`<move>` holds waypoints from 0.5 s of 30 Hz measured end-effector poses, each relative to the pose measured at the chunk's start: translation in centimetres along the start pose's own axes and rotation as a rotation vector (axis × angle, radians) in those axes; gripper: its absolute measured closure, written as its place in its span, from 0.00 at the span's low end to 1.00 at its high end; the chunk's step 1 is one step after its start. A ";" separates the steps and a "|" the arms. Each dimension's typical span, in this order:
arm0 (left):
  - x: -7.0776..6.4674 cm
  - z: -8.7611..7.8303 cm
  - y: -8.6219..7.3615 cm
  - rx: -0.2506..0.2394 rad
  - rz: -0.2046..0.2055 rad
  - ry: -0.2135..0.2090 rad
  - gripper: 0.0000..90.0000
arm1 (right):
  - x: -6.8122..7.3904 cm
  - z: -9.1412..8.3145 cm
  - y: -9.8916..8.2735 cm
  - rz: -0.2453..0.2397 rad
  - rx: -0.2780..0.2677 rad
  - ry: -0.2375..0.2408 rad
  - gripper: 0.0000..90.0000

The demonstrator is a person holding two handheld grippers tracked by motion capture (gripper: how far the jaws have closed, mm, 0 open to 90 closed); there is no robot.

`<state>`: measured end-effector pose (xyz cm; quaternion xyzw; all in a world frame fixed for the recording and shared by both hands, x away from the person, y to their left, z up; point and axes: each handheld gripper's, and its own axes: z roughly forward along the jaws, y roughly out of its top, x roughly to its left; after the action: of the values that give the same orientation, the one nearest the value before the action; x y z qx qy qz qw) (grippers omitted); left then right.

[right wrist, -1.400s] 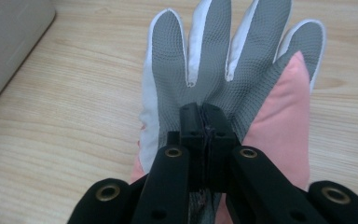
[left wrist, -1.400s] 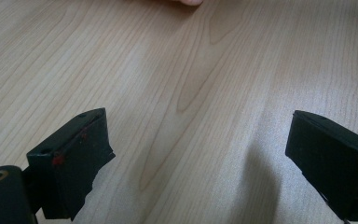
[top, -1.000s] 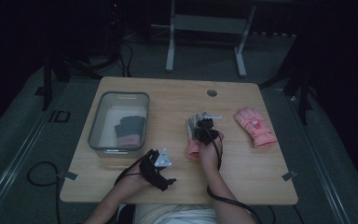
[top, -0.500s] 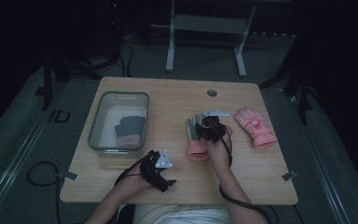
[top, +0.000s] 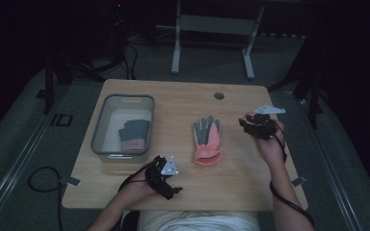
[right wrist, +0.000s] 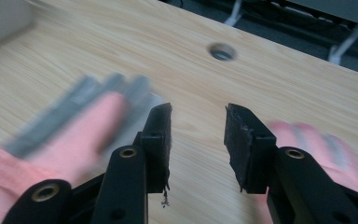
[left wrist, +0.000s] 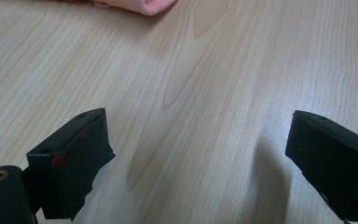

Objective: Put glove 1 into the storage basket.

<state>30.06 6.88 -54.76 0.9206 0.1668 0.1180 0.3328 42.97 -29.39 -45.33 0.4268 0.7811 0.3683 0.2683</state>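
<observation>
Right gripper had just been opening: jaws part-open, empty, above table. Pink-grey glove lay flat nearby. Left gripper wide open, empty. Bin held another glove.

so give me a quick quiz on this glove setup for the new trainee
1. True or false: the bin holds a glove.
2. What is between the jaws of the left gripper? A) a glove B) nothing, just bare table C) the bin's rim
3. Which way do the fingers of the middle glove point?

Key: 1 true. 2 B: the jaws stand wide apart over bare wood. 3 away from the person, toward the far edge of the table.
</observation>
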 end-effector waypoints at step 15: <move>0.1 0.1 0.0 -0.012 -0.025 -0.003 0.07 | -9.7 2.3 -5.0 0.047 0.171 -0.053 0.53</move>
<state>30.13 6.89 -54.81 0.9166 0.1769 0.1136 0.3400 47.08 -38.81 -49.65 0.4762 0.7921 0.2949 0.2427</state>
